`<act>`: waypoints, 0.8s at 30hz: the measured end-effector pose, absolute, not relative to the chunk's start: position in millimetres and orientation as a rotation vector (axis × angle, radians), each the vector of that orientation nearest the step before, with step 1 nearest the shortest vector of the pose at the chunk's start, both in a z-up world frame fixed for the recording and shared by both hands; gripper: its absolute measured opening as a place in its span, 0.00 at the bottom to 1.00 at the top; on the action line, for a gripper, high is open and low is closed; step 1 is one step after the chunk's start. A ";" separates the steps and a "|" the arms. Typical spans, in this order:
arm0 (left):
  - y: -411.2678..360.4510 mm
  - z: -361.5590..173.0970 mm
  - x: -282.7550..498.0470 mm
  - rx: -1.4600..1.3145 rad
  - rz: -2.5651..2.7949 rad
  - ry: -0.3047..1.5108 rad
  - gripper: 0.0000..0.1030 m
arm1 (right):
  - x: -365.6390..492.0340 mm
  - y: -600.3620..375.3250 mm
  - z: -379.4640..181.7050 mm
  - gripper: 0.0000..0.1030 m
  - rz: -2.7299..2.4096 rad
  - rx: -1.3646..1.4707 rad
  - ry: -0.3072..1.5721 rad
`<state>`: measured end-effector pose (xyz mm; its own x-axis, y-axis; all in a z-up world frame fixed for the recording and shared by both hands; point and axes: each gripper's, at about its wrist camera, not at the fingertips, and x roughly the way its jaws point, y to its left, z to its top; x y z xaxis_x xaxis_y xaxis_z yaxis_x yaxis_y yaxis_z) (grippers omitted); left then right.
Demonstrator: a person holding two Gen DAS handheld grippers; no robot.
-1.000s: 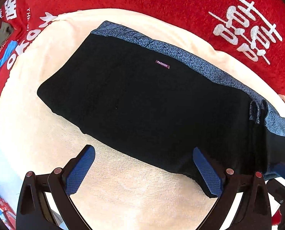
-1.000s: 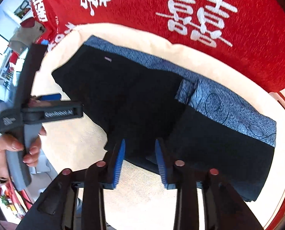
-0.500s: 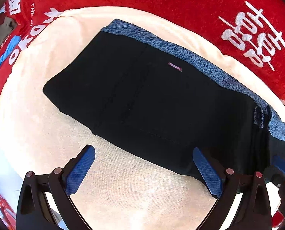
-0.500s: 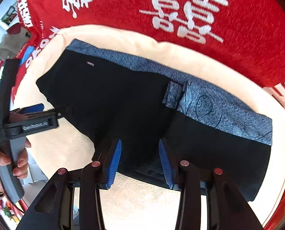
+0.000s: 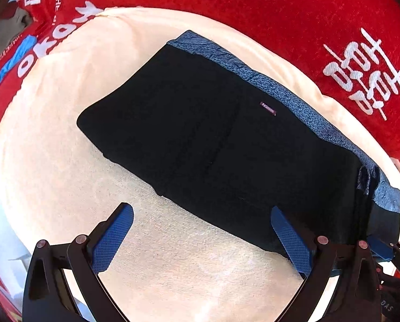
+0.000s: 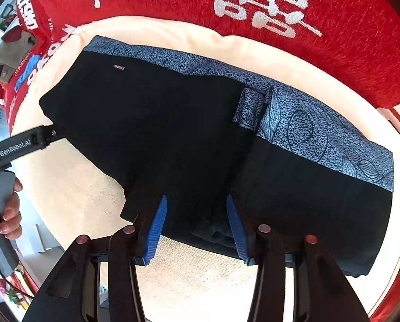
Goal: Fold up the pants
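Black pants (image 5: 213, 145) with a blue patterned band lie folded on a cream towel (image 5: 65, 161); they also show in the right wrist view (image 6: 173, 139). My left gripper (image 5: 200, 230) is open wide and empty, hovering over the towel at the pants' near edge. My right gripper (image 6: 197, 225) is partly open, its blue fingers (image 6: 157, 225) straddling the near edge of the pants where the fabric bunches; it grips nothing that I can see. The left gripper's body (image 6: 17, 147) and the hand holding it show at the left of the right wrist view.
A red cloth with white characters (image 5: 307, 26) covers the surface around and behind the towel, also in the right wrist view (image 6: 253, 5). Room clutter shows at the far left edge (image 6: 6, 21).
My left gripper drew back and to the left, so the pants sit further right in its view. My right gripper widened slightly and moved in over the pants' near edge.
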<state>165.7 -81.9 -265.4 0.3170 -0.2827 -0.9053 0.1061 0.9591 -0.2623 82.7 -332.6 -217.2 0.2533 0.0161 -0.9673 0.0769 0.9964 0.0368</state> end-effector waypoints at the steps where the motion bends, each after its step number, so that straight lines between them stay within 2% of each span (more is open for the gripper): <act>1: -79.2 -266.6 165.9 -0.173 -0.260 1.225 1.00 | 82.7 -332.1 -218.0 0.52 -0.040 0.079 1.316; 10: -39.6 -275.8 177.0 -0.298 -0.242 1.222 1.00 | 84.1 -328.9 -219.3 0.57 -0.040 0.065 1.316; 18: 6.7 -298.8 198.1 -0.684 -0.405 1.180 1.00 | 84.6 -329.2 -219.8 0.59 -0.033 0.072 1.315; 24: 13.0 -301.2 209.2 -0.759 -0.442 1.131 1.00 | 83.8 -328.9 -220.8 0.59 -0.034 0.069 1.312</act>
